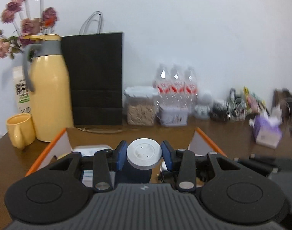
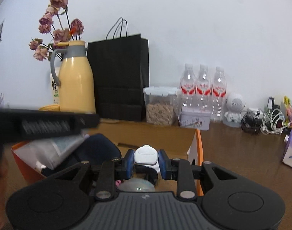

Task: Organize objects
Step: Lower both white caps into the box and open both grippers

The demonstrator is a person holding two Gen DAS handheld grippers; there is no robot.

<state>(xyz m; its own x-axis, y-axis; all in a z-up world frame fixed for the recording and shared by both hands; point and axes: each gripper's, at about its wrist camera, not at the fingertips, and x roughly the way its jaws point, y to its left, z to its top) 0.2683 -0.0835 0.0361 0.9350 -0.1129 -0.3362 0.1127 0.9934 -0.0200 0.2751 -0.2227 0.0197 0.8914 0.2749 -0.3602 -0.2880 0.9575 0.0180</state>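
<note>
The left hand-held gripper [image 1: 144, 155] is closed on a dark blue bottle with a round silver cap [image 1: 144, 154]: its blue pads [image 1: 121, 154] press against the cap's two sides, and the bottle body hangs below them, over the open orange-edged cardboard box [image 1: 48, 149] on the brown counter [image 1: 232, 140].

The right hand-held gripper [image 2: 146, 161] is clamped on a small white device with a rounded top [image 2: 146, 156], held between its blue pads [image 2: 162, 163] above the same box [image 2: 198, 143]. Inside the box, in the right wrist view, lie a dark blue pouch [image 2: 99, 147], a clear plastic-wrapped packet [image 2: 57, 149] and, just under the gripper, a shiny disc [image 2: 137, 186].

Along the wall behind the box stand a yellow thermos jug [image 2: 76, 84] with a grey handle, a yellow mug [image 1: 20, 129] beside it, a black paper bag [image 2: 119, 78], a clear lidded container of grain [image 2: 160, 105], three water bottles [image 2: 203, 88], a small tin [image 2: 194, 119], a white robot figurine [image 2: 234, 109] and a tangle of cables [image 2: 265, 121]. Dried pink flowers [image 2: 57, 25] rise behind the jug
</note>
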